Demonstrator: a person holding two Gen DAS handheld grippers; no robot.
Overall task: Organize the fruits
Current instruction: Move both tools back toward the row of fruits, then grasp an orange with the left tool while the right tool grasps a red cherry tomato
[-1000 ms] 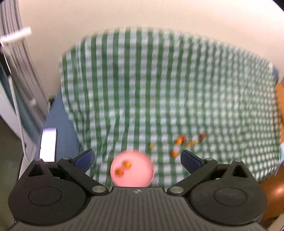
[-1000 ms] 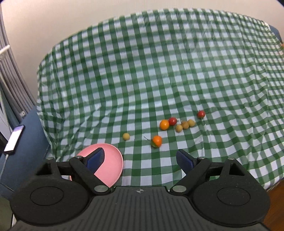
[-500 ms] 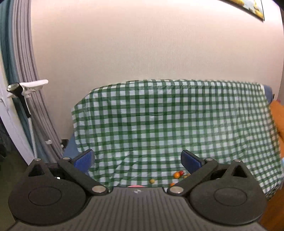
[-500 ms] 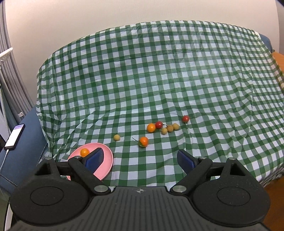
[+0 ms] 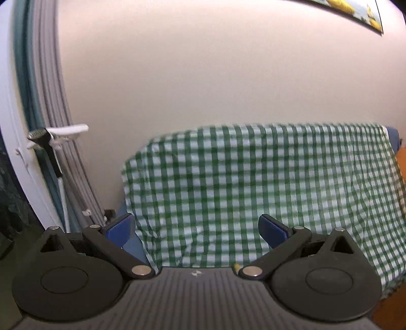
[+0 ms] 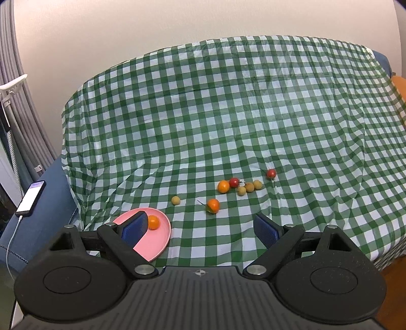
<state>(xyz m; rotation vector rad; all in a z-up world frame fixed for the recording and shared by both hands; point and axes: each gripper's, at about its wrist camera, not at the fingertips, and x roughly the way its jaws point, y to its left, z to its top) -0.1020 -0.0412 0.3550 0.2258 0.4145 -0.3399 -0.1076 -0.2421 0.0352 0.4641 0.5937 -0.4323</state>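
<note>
One orange [image 6: 153,222] is seen lying in the pink plate [image 6: 157,243]; being round, no long axis is shown. Beyond the plate, a leafy orange [image 6: 213,205] and a tan fruit [image 6: 175,200] are scattered, nothing blocking them. Both the right gripper [image 6: 200,228] and the left gripper [image 5: 195,228] are held spread and empty.

your right gripper's left finger [image 6: 134,226] covers part of the pink plate [image 6: 157,241]. in your left view the gripper body hides all but a sliver of a yellow fruit [image 5: 236,266], the framed picture [image 5: 355,10] is cut off, and the checked cloth [image 5: 253,177] is blurred.
</note>
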